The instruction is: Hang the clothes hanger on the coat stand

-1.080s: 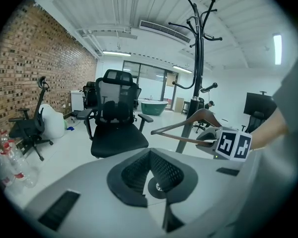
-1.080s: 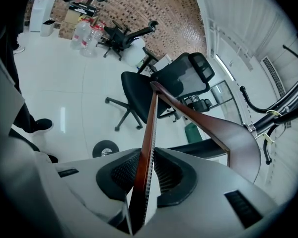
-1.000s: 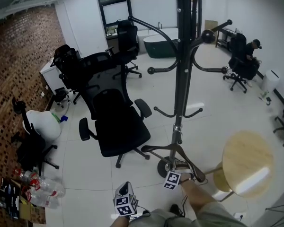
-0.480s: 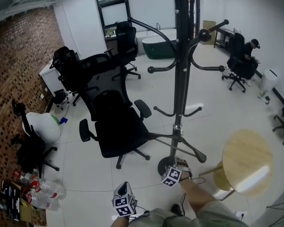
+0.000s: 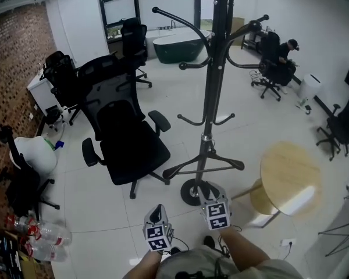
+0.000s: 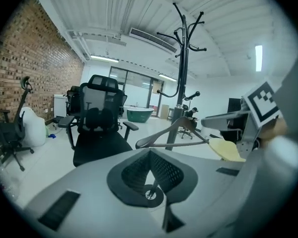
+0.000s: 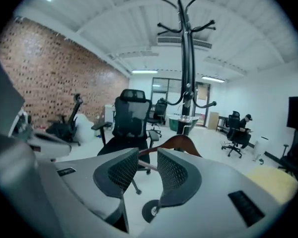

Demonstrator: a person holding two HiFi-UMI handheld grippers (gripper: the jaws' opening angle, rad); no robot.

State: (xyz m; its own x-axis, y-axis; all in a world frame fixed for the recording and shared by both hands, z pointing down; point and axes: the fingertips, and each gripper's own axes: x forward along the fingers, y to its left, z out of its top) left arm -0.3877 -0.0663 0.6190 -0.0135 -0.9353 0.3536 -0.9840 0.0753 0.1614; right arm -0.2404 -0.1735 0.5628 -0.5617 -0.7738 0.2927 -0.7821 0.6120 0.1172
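Note:
The black coat stand (image 5: pixel 214 68) rises in the middle of the floor, and both gripper views show it too (image 6: pixel 181 58) (image 7: pixel 186 58). A dark wooden clothes hanger (image 5: pixel 227 160) hangs low on its pole, below the lowest pair of hooks, free of both grippers. My right gripper (image 5: pixel 214 199) sits just in front of the stand's base. It is open, and the hanger (image 7: pixel 184 143) shows beyond the gap between its pads (image 7: pixel 124 170). My left gripper (image 5: pixel 156 214) is lower left, shut with nothing in it (image 6: pixel 150 152). The hanger (image 6: pixel 159 133) is ahead of it.
A black office chair (image 5: pixel 128 138) stands left of the stand, with more chairs behind it. A round wooden table (image 5: pixel 291 179) is close on the right. Plastic bottles (image 5: pixel 41 234) lie at the lower left by the brick wall. A person sits far back right (image 5: pixel 276 51).
The right gripper carried the hanger up to the pole, let go of it and drew back toward me. The hanger now hangs on the stand. The head camera shifted.

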